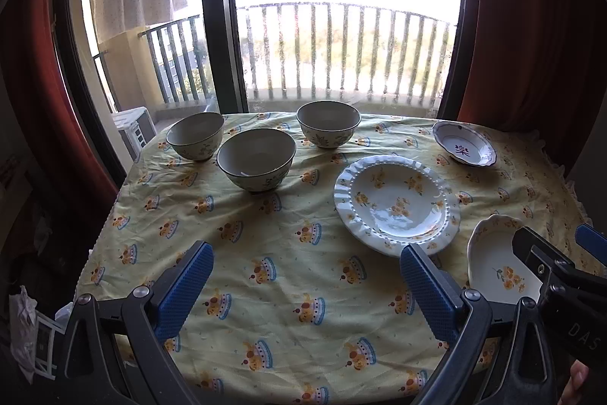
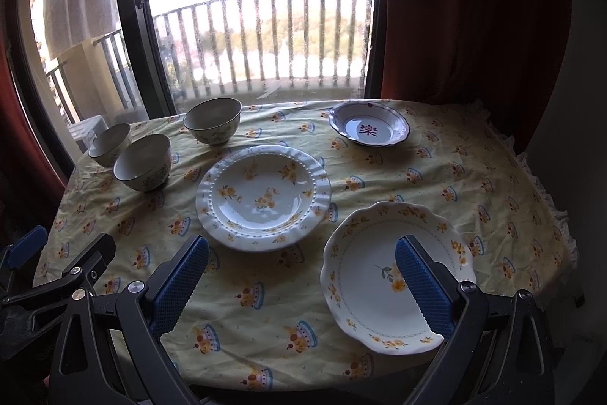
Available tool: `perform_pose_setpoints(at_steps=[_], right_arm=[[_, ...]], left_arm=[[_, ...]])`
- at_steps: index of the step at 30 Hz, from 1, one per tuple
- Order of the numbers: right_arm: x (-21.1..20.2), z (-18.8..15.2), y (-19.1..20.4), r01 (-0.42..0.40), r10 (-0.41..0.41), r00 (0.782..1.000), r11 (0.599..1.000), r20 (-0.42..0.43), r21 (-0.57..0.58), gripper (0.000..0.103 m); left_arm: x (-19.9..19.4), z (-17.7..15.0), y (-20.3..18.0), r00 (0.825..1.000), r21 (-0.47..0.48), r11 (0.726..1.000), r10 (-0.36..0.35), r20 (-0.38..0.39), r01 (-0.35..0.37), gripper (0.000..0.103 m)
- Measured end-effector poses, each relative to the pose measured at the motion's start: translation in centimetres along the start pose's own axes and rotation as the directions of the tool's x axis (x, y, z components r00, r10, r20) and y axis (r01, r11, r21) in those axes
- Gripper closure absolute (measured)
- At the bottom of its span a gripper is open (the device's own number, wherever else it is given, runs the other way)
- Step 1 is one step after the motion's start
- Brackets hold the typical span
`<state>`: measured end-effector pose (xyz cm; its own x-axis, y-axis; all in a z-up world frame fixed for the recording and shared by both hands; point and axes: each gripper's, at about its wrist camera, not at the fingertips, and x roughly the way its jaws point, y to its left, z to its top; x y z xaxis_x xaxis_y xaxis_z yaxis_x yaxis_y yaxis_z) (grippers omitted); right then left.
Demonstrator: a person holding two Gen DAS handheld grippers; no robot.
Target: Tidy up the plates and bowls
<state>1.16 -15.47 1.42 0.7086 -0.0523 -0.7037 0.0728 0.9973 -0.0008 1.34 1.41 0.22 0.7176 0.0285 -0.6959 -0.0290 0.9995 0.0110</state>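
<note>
Three floral bowls stand upright at the back left: one far left, one nearer, one behind the middle. A ribbed plate with yellow flowers lies in the middle. A small blue-rimmed dish sits at the back right. A scalloped yellow-flower plate lies front right. My left gripper hovers open over bare cloth near the front edge. My right gripper is open, its right finger above the scalloped plate.
A yellow patterned cloth covers the table, which stands against a balcony window with a railing. Red curtains hang on both sides. The right gripper's body shows at the left wrist view's right edge.
</note>
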Motion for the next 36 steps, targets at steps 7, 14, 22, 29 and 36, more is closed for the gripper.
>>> perform_pose_setpoints(at_steps=[7, 14, 22, 29, 36], right_arm=[[0.1, -0.2, 0.0, 0.003, -0.003, 1.000, 1.000, -0.008, 0.000, 0.003], [0.2, -0.2, 0.0, 0.016, -0.016, 1.000, 1.000, -0.024, -0.001, 0.003], [-0.1, 1.3, -0.2, 0.014, -0.013, 0.999, 1.000, -0.044, 0.020, 0.003], [-0.2, 2.2, 0.3, 0.013, -0.012, 0.998, 1.000, -0.056, 0.017, 0.003], [-0.3, 2.9, 1.7, 0.025, -0.024, 0.998, 1.000, -0.053, 0.014, 0.003]], left_arm=[[0.1, -0.1, 0.2, 1.000, 0.004, 1.000, -0.001, -0.013, 0.001, 0.004], [0.6, -0.2, -0.4, 0.998, 0.035, 0.999, 0.009, -0.063, -0.007, 0.004], [0.3, 1.5, -0.2, 0.994, 0.015, 1.000, -0.013, -0.107, 0.015, 0.007], [0.4, 2.1, 0.2, 0.994, 0.041, 0.999, 0.019, -0.105, -0.015, 0.007], [0.6, 3.0, 0.6, 0.993, 0.068, 0.998, -0.011, -0.115, 0.019, 0.007]])
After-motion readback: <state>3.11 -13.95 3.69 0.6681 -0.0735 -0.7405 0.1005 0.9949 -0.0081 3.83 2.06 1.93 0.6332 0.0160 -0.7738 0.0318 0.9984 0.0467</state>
